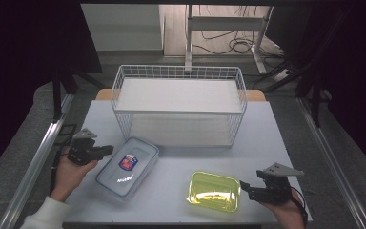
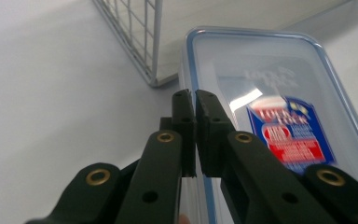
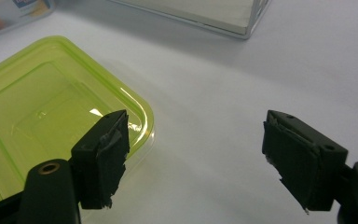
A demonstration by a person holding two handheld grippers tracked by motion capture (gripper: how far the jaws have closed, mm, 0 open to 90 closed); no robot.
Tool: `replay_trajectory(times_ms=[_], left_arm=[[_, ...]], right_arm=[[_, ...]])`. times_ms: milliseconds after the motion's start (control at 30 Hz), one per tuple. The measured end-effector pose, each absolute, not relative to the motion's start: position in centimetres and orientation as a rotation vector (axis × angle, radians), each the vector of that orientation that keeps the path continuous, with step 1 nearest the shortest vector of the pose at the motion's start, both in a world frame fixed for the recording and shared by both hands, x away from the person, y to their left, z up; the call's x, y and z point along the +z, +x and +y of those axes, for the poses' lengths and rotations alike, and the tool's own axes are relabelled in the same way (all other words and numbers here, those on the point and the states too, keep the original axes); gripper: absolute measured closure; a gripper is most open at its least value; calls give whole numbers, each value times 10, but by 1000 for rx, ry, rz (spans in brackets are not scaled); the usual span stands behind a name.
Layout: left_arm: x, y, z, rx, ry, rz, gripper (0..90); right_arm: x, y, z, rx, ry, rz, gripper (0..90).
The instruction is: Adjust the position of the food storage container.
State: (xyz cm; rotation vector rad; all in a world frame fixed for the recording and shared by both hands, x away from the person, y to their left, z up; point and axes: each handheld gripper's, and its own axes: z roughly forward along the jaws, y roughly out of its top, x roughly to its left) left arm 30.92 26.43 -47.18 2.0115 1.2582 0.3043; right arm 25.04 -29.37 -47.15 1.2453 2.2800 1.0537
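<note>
My left claw [image 1: 106, 150] sits near the left edge of the desk [image 1: 267, 143], its jaws clenched on nothing – in the left gripper view the two pads [image 2: 182, 126] meet with only a thin slit between them and no lid edge caught there. The clear lidded box [image 1: 127, 166] with the blue seal and the red-and-blue label [image 1: 128, 161] lies just to the right of that claw, close to its tip but, as far as I can tell, not touched. Its long axis runs on a slant, from the near-left of the desk up toward the wire basket [image 1: 179, 106], so my left claw faces its long side near the far corner. I judge the next move turns on this: the left hand is much the nearer one to this box, and the jaws must spread before they can take its rim.

Farther right, toward the near edge, the yellow-green container [image 1: 213, 191] lies flat, long axis roughly along the desk's front edge. My right claw [image 1: 246, 187] waits at its right short end, released and wide – one pad [image 3: 103, 156] hangs over the container's corner, the other stands over bare desk.

The desk top is pale, smooth and matte; the basket stands at the far middle, with dark floor, cables and a stand behind
</note>
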Motion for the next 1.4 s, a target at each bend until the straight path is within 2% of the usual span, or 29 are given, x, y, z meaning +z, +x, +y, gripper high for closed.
replay_trajectory(times_ms=[300, 533, 967, 1267, 1400], left_arm=[[-480, 336, 258, 294, 2029, 1301, 900], [-480, 341, 252, 277, 2030, 1268, 900], [-483, 348, 246, 325, 2084, 1290, 900], [-486, 346, 225, 244, 2099, 1216, 900], [-483, 343, 210, 250, 2144, 1171, 900]], right_arm=[[-473, 251, -293, 1064, 1224, 2291, 230], [-474, 251, -293, 1058, 1225, 2296, 229], [-476, 252, -293, 1050, 1229, 2298, 229], [-477, 253, -293, 1041, 1234, 2300, 229], [-478, 253, -293, 1039, 1234, 2304, 229]])
